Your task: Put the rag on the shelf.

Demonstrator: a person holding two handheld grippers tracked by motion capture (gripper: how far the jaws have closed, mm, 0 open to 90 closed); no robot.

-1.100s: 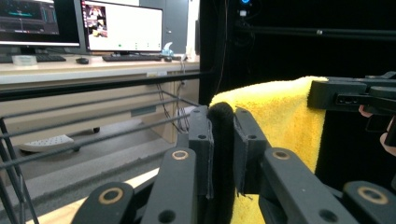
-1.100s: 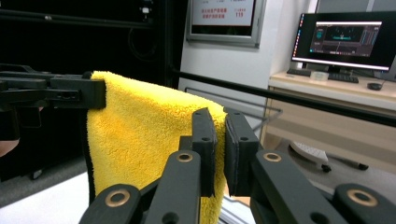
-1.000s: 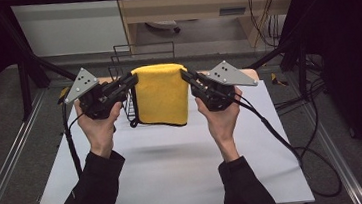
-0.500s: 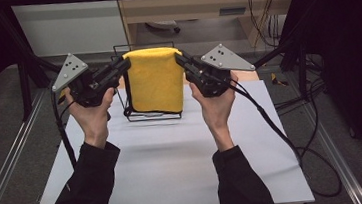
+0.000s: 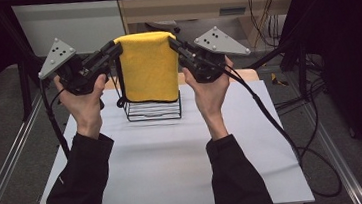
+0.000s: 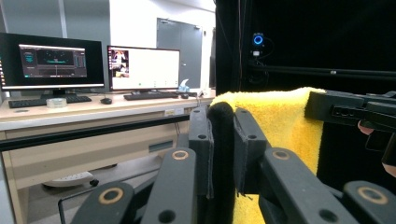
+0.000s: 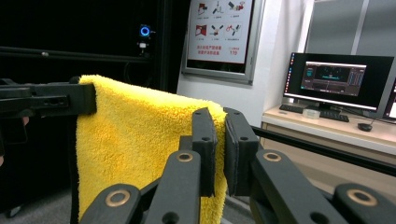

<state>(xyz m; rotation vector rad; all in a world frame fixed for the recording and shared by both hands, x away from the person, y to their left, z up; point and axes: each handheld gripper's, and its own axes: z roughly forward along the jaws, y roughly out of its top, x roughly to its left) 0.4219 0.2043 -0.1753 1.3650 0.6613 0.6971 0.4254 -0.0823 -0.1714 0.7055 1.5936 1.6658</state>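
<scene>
Two grippers, left gripper (image 5: 114, 50) and right gripper (image 5: 174, 45), clamp the fluffy yellow towel's (image 5: 148, 67) top corners above the wire rack (image 5: 152, 109).

— What is carrying everything here?

— A white table (image 5: 175, 168), its top lying bare across the near half.

— Is anything sitting directly on it?

— A black wire rack (image 5: 153, 109) is standing on the top, toward twelve o'clock from the table's middle. At about one o'clock, a strip of tan board (image 5: 246, 73) is showing along the far edge.
</scene>
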